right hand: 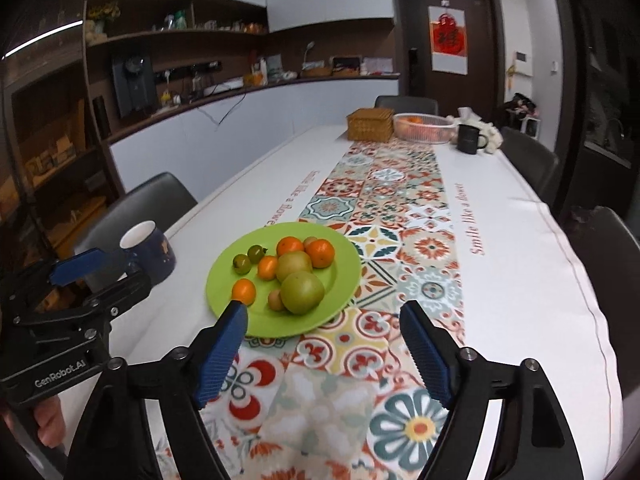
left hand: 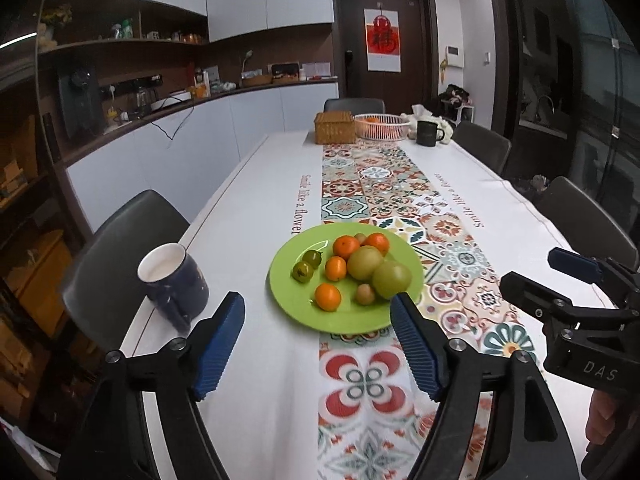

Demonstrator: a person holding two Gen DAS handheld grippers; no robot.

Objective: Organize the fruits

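While both grippers hang above the near end of the table (left hand: 256,184), the green plate (left hand: 288,292) lies just ahead of them, partly on the patterned runner (left hand: 372,184) and partly on white cloth. It holds the fruit in a loose cluster: four oranges, one (left hand: 328,297) alone toward the near rim and three farther back (left hand: 346,247); two large yellow-green round fruits (left hand: 392,280) touching each other; two small dark green ones (left hand: 303,271) on the side toward the left gripper; and a few small brownish fruits (left hand: 365,294) tucked against the large ones.

Left of the left gripper (left hand: 318,320) stands a dark blue mug (left hand: 176,280) with a white inside, near the table edge; whether anything is in it cannot be told. Far beyond the plate, at the other end of the table, sit a closed wicker box (left hand: 335,127), a pale slatted basket (left hand: 382,125) with orange fruit inside, and a black mug (left hand: 427,133).

The left gripper is spread wide and holds nothing; its right finger tip lines up with the plate's near rim, though contact cannot be judged. The right gripper (right hand: 324,328) is likewise spread wide and empty, with its left finger (right hand: 222,354) overlapping the plate's near edge in its own view, just below the lone orange. Each gripper shows at the edge of the other's view.
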